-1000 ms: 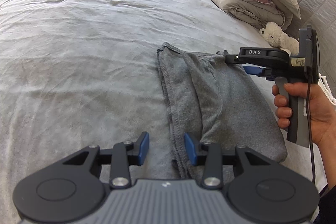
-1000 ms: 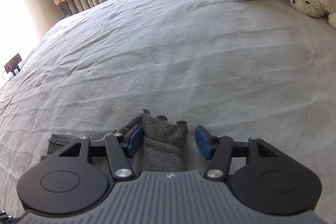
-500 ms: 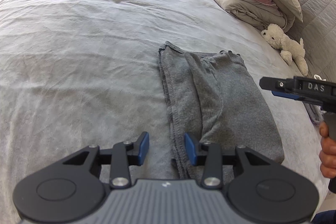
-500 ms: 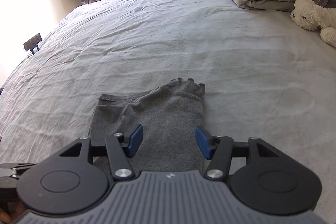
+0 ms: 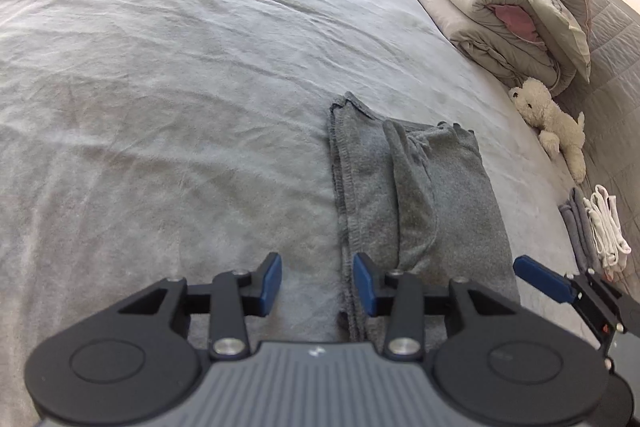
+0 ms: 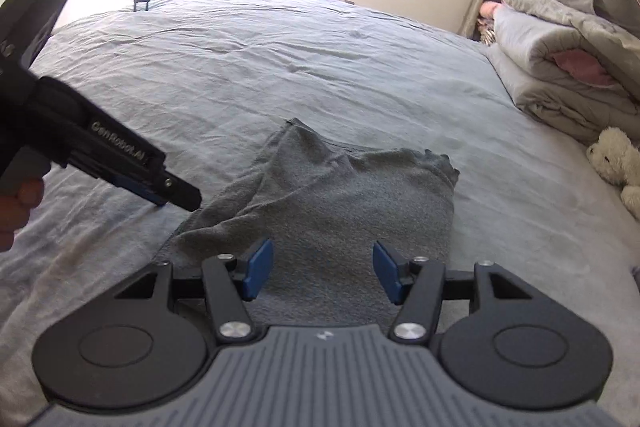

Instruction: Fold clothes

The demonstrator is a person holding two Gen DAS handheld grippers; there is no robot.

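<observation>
A grey knit garment lies folded in a long strip on the bed, with a loose fold running down its middle. My left gripper hovers at its near left corner. Its jaws are opening, and the garment's stitched left edge lies between them by the right pad, not pinched. The right wrist view shows that gripper's tip just left of the garment. My right gripper stands open over the garment's near end and holds nothing. One of its blue pads shows at the left wrist view's lower right.
The grey bed sheet spreads wide to the left. Folded duvets are stacked at the far right, with a white plush toy below them. A small pile of folded white and grey clothes lies right of the garment. A hand holds the left gripper's handle.
The right gripper has drawn back from the garment's far corner to its near end and rolled upright. The garment lies flatter. The left gripper has stayed in place.
</observation>
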